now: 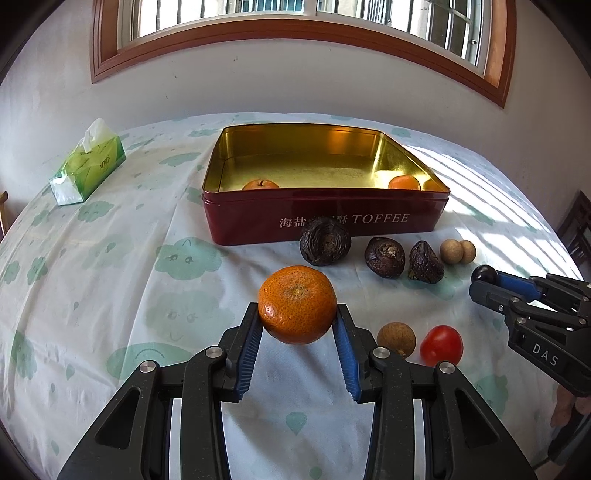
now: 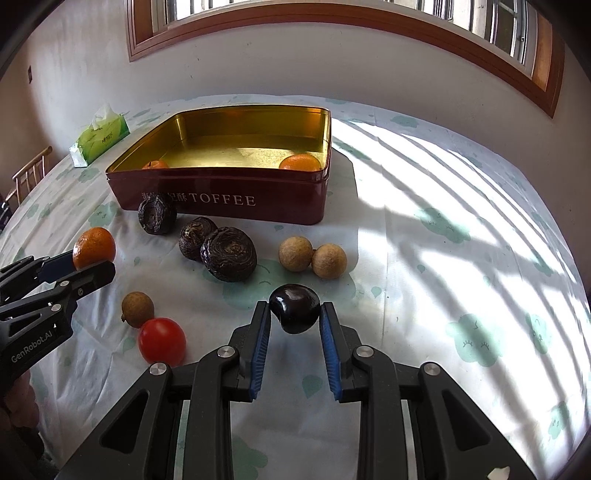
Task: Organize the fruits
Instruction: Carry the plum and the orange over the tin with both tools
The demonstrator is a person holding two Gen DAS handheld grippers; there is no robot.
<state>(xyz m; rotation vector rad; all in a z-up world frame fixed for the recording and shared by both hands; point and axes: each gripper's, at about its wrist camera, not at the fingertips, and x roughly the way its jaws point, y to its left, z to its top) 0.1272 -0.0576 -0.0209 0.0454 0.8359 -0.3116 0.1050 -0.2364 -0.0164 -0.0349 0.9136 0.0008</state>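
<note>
Orange and pitted, the mandarin (image 1: 297, 304) sits clamped between the blue ribbed pads of the left tool (image 1: 297, 325) at the centre of the left wrist view, its small green stem scar facing up and its skin glossy where the light hits; it hangs clear of the cloth below. The right tool (image 2: 294, 314) is closed on a dark purple, shiny fruit (image 2: 294, 308), nearly black, with a dimple on top, low in the middle of the right wrist view. Both fruits are held over the table (image 2: 443, 221), which is covered in a white cloth printed with pale green clouds. A maroon toffee tin (image 1: 325, 218) with a gold interior stands in the upper middle of the left view; an apple-like fruit (image 1: 260, 184) lies at its near left corner and another mandarin (image 1: 404, 182) at its near right. In front of the tin lie three dark, wrinkled, ringed water chestnuts (image 1: 325, 242), and just right of them two tan longans (image 1: 458, 252) touching each other. A third longan (image 1: 396, 338) and a red cherry tomato (image 1: 441, 345) sit side by side at the lower right of the left view. A green tissue pack (image 1: 88, 164) lies at the upper left, near the table edge, under a wood-framed window (image 1: 295, 33).
</note>
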